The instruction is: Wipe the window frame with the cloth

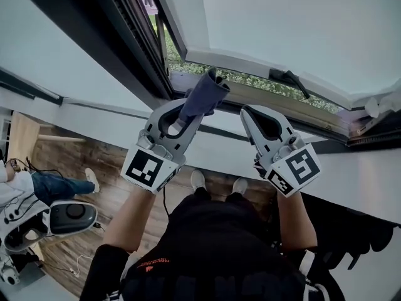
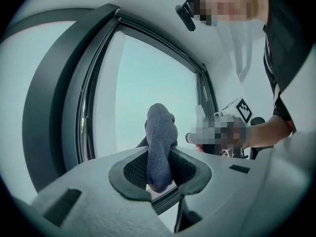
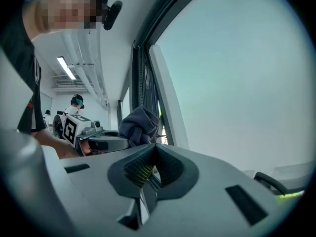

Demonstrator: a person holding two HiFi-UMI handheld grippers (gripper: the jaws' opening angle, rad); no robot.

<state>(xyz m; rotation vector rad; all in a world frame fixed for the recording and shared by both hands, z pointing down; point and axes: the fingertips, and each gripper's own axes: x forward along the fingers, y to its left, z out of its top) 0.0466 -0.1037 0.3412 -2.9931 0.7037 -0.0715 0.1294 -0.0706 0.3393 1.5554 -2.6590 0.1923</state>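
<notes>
Holding my left gripper (image 1: pixel 180 119) up toward the window, I have its jaws clamped on the dark grey cloth (image 1: pixel 204 95), which stands up out of them. My right gripper (image 1: pixel 249 113), just to the right, has its jaws together with nothing between them. Farther out, the cloth's top lies by the lower left corner of the dark window frame (image 1: pixel 139 39); I cannot tell whether it touches. Beyond, the sash (image 1: pixel 282 24) is swung open.

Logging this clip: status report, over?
Left gripper shut on cloth, raised near window frame. Right gripper shut, empty, alongside. Nothing in the way.
</notes>
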